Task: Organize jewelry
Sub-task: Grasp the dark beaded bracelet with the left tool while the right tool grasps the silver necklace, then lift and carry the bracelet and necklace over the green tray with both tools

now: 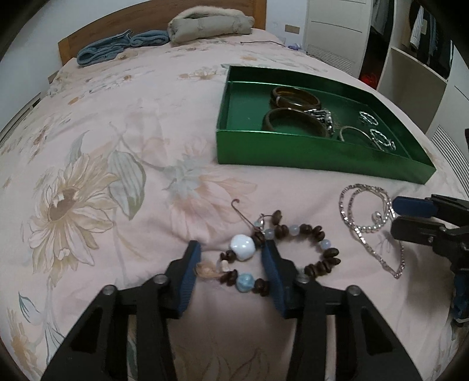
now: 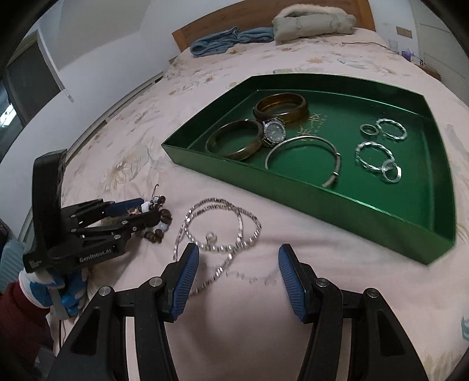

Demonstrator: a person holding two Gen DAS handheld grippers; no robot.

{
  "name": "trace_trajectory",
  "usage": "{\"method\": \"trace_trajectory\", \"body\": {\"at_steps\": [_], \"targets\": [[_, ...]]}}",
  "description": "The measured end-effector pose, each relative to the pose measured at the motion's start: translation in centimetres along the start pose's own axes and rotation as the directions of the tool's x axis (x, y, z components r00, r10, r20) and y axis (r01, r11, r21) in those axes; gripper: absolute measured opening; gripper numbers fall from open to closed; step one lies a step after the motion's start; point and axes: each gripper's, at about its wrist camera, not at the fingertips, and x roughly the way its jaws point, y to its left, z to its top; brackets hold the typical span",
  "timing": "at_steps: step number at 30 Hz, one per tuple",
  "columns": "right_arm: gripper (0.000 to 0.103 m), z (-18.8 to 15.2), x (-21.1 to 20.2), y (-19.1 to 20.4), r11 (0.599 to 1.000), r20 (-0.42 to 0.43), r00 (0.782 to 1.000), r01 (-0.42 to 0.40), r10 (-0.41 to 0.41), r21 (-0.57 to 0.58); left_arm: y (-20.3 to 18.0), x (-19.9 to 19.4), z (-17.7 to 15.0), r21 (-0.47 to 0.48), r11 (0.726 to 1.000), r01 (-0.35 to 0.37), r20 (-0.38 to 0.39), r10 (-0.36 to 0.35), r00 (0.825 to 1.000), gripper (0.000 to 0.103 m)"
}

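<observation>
1 "genrobot.ai" label, left tongs

Floral bedspread, green tray, beaded bracelet, silver necklace, folded clothes

A home bedroom. A wide bed with a pink flowered cover fills both views, with a wooden headboard at its far end. Folded blue clothes and a beige padded coat lie near it. Beside the bed stands an open white wardrobe with hanging clothes.
</observation>
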Motion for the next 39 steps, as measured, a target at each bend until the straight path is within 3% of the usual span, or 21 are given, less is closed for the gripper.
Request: {"method": "trace_trajectory", "body": {"at_steps": [5,7,10,12,14,16,24,39], "targets": [[0.059,0.9,2.0,1.0,0.998,-0.025,0.999,0.037,-0.038,-0.053,0.0,0.0,-0.2,0.000,1.000,-0.011,0.010,0.011,1.000,0.026],[0.054,1.2,2.6,1.5,0.995,-0.029,0.997,0.067,-0.070,-0.079,-0.2,0.0,-0.3,0.010,1.000,-0.021,0.013,0.021,1.000,0.022],[0.042,1.2,2.9,1.7,0.991,-0.033,0.995,0.093,-0.096,-0.099,-0.6,0.0,-0.3,0.025,0.999,-0.036,0.016,0.036,0.999,0.020],[0.022,1.1,2.8,1.6,0.989,-0.034,0.994,0.102,-0.106,-0.103,-0.8,0.0,-0.2,0.029,0.999,-0.043,0.014,0.043,0.999,0.019],[0.011,0.9,2.7,1.8,0.988,-0.037,0.993,0.104,-0.108,-0.112,-1.1,-0.2,-0.2,0.037,0.998,-0.054,0.012,0.053,0.999,0.017],[0.009,0.5,2.3,2.1,0.985,-0.028,0.993,0.113,-0.117,-0.131,-1.4,-0.6,-0.3,0.044,0.997,-0.065,0.017,0.065,0.998,0.012],[0.008,-2.0,-1.6,3.5,0.984,0.040,0.995,0.091,-0.086,-0.152,-2.2,-3.7,-1.2,0.039,0.997,-0.072,0.045,0.070,0.997,0.011],[0.008,-5.9,-13.0,5.5,0.982,0.165,0.983,0.107,-0.082,-0.153,-6.1,-13.4,-2.5,0.062,0.997,-0.045,0.160,0.034,0.987,0.011]]}}
